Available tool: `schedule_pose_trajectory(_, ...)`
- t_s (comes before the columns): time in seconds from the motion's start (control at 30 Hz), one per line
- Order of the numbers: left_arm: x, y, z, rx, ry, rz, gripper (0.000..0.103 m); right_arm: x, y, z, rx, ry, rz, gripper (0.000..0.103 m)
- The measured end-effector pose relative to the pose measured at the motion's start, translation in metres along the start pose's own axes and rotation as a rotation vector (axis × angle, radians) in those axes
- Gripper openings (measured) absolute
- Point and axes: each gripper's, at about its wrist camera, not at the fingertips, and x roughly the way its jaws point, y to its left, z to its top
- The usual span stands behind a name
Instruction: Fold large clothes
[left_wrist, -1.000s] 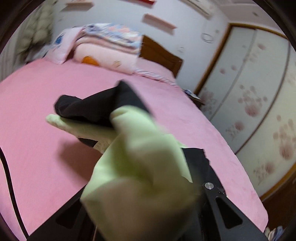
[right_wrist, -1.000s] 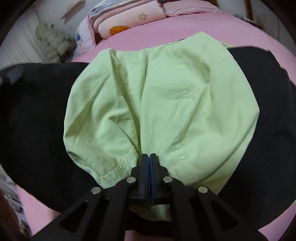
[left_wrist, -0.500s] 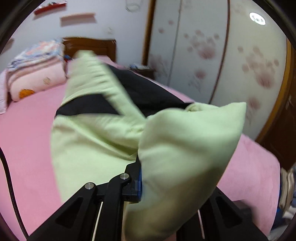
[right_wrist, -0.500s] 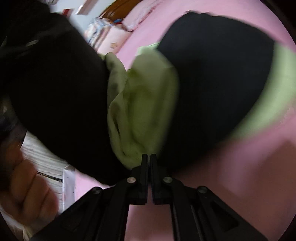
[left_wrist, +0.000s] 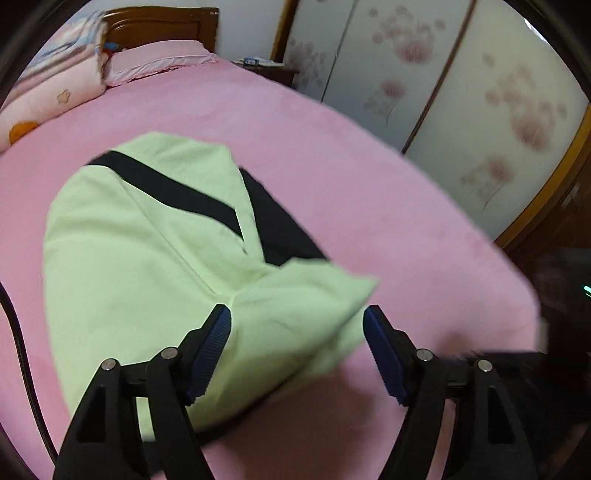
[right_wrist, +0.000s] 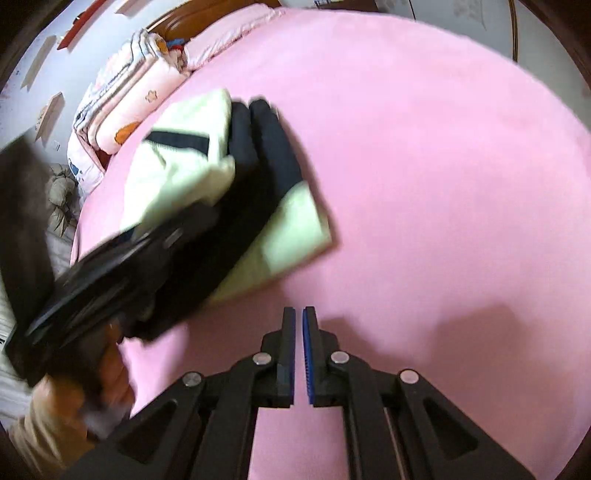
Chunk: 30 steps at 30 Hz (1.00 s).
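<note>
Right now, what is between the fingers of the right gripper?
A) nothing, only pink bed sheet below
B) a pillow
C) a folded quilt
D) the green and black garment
A: in the right wrist view the right gripper has its jaws close together with nothing between them, only the pink bed sheet beneath, and the green and black garment lies apart from it.

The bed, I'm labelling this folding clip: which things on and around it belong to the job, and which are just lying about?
Job:
- green and black garment
- left gripper, jaws opening, cloth between
- right gripper
- pink bed

Lying about:
- folded quilts
- pillow
- wardrobe doors
</note>
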Motion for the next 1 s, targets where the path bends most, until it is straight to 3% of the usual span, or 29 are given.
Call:
schedule_pose_trajectory(0.07,-0.030,0.008,0.001,-0.053,-0.044,0.010,0.080,-0.008,0.001,0.014,-0.006,-0.027,0.009,0.013)
schedule_pose_trajectory(0.1,-0.046,0.011,-0.003,-0.085,-0.072,0.034,0.081,-0.013,0.003,0.023,-0.004,-0.044,0.023,0.025)
schedule_pose_trajectory(0.13,-0.056,0.022,0.000,-0.116,-0.091,0.065,0.083,-0.018,0.006,0.030,-0.002,-0.059,0.039,0.038)
schedule_pose_trajectory(0.23,-0.077,0.059,-0.011,-0.225,-0.120,0.210,0.085,-0.020,0.035,0.048,-0.031,-0.084,0.080,0.051)
schedule_pose_trajectory(0.37,-0.054,0.117,-0.034,-0.392,0.014,0.449,0.084,0.009,0.062,0.067,-0.098,-0.007,0.076,0.051)
schedule_pose_trajectory(0.47,-0.041,0.140,-0.048,-0.510,0.047,0.408,0.084,0.038,0.071,0.079,-0.113,0.079,0.030,0.051)
schedule_pose_trajectory(0.53,-0.036,0.147,-0.054,-0.558,0.044,0.375,0.084,0.057,0.070,0.085,-0.099,0.128,0.043,0.051)
schedule_pose_trajectory(0.8,-0.019,0.111,-0.037,-0.410,0.039,0.376,0.084,0.085,0.072,0.086,-0.160,0.240,-0.019,0.051)
schedule_pose_trajectory(0.87,-0.009,0.106,-0.034,-0.390,0.043,0.390,0.084,0.086,0.074,0.082,-0.194,0.252,-0.019,0.042)
schedule_pose_trajectory(0.93,-0.007,0.103,-0.031,-0.378,0.043,0.404,0.084,0.080,0.077,0.079,-0.256,0.229,-0.042,0.019)
schedule_pose_trajectory(1.0,-0.009,0.101,-0.030,-0.384,0.032,0.395,0.084,0.068,0.079,0.077,-0.298,0.188,-0.021,0.014)
